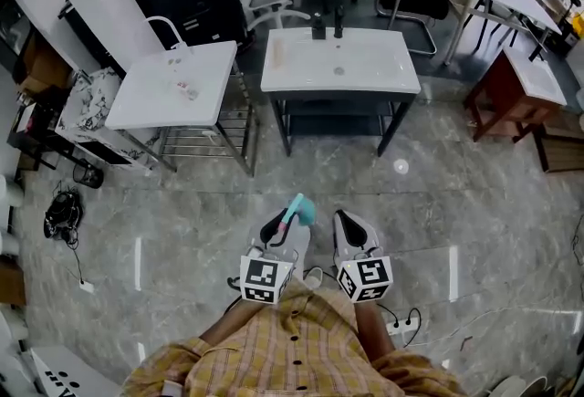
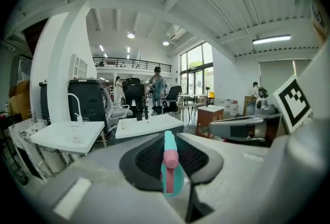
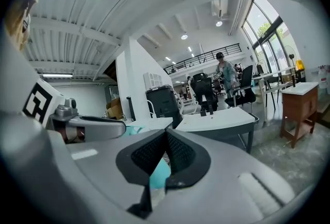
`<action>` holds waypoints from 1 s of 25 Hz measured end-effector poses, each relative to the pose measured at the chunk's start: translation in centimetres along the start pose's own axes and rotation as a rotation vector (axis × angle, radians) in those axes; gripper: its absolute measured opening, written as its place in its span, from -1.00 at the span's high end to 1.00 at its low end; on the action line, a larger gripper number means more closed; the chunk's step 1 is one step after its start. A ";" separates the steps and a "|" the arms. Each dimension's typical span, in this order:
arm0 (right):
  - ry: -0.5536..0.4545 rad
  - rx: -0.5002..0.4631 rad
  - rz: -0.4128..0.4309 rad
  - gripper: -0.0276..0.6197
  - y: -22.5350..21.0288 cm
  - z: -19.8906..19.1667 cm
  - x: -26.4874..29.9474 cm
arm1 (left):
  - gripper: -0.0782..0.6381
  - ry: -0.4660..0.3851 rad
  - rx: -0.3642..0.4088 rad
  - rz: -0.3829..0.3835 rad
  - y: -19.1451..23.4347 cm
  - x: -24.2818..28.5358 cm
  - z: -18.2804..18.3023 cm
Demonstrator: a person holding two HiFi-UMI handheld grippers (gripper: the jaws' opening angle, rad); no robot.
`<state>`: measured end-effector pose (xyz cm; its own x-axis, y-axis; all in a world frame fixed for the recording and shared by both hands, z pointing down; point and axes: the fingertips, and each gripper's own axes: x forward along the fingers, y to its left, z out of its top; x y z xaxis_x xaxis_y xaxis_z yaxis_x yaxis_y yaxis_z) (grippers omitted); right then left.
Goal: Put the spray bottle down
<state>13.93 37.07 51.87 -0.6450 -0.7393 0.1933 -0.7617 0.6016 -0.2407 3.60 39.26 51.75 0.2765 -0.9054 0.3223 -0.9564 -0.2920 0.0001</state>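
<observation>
Teal spray bottle (image 2: 170,169) is pinched in the left gripper (image 1: 283,235); the right gripper (image 3: 166,135) is closed, seemingly empty. Carry it upright to the white table (image 1: 301,80), then loosen.

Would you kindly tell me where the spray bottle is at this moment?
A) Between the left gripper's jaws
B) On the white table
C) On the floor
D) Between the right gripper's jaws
A: the left gripper view shows its jaws closed on the teal spray bottle, its pink trigger facing the camera.
</observation>
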 end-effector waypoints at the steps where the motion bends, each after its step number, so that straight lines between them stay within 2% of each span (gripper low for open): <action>1: -0.002 -0.002 -0.003 0.91 -0.2 0.1 -0.1 | 0.59 -0.006 0.003 -0.002 -0.2 0.2 0.3; 9: 0.011 -0.015 -0.018 0.91 -2.1 0.0 1.3 | 0.59 -0.027 -0.017 -0.043 -0.7 2.9 1.0; 20: 0.039 -0.006 0.007 0.91 -4.5 0.7 6.5 | 0.59 0.005 -0.034 -0.002 2.7 7.4 1.2; 25: 0.041 -0.021 0.023 0.91 -5.7 2.5 10.6 | 0.59 -0.007 -0.047 0.015 5.2 10.6 2.6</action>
<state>11.65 25.06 52.92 -0.6642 -0.7125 0.2263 -0.7473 0.6251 -0.2254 1.80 27.31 52.76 0.2629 -0.9118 0.3155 -0.9637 -0.2639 0.0402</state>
